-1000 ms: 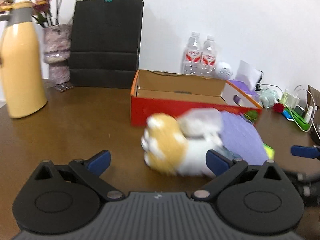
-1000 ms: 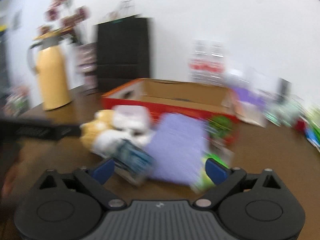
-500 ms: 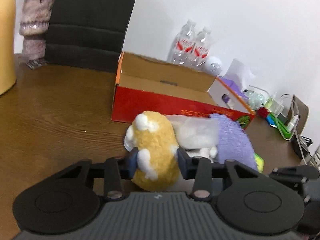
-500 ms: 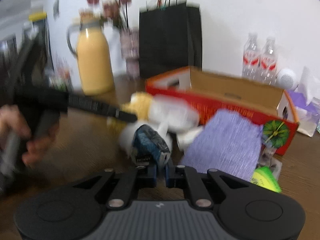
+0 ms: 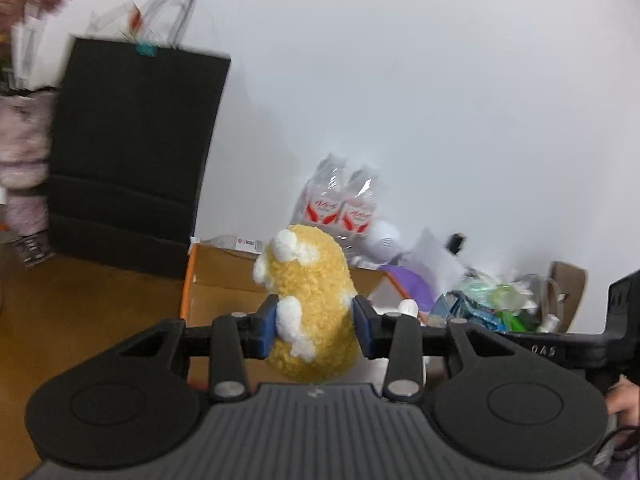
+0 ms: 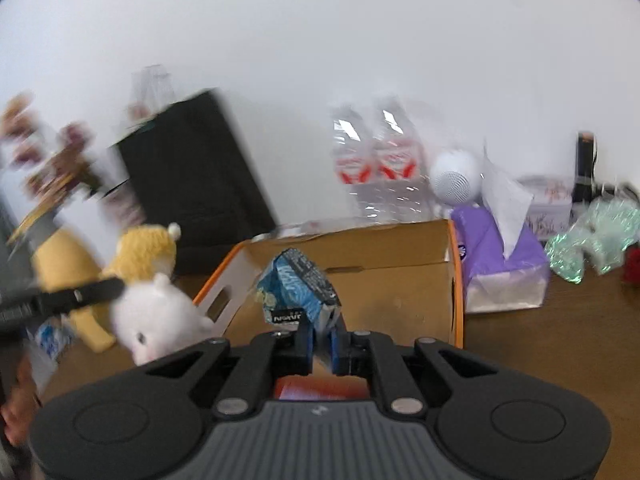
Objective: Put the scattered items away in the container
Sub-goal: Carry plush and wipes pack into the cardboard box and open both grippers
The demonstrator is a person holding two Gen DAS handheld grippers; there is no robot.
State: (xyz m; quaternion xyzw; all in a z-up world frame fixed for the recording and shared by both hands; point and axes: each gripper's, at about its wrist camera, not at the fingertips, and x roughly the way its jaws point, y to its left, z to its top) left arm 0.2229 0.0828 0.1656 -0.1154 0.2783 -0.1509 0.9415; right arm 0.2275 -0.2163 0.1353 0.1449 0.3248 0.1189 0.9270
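Jaws of the left gripper pinch a yellow-and-white plush toy by its sides, held in the air in front of the open cardboard box; jaws of the right gripper are pressed onto the lower edge of a blue snack packet, raised over the box's near rim. Box interior, where visible, shows bare cardboard. Both grippers tilt slightly downward above the brown worktop, a purple tissue pack just right of the box.

A plain white wall rises behind a brown wooden worktop, evenly lit, with a black paper bag and two water bottles along its far edge.
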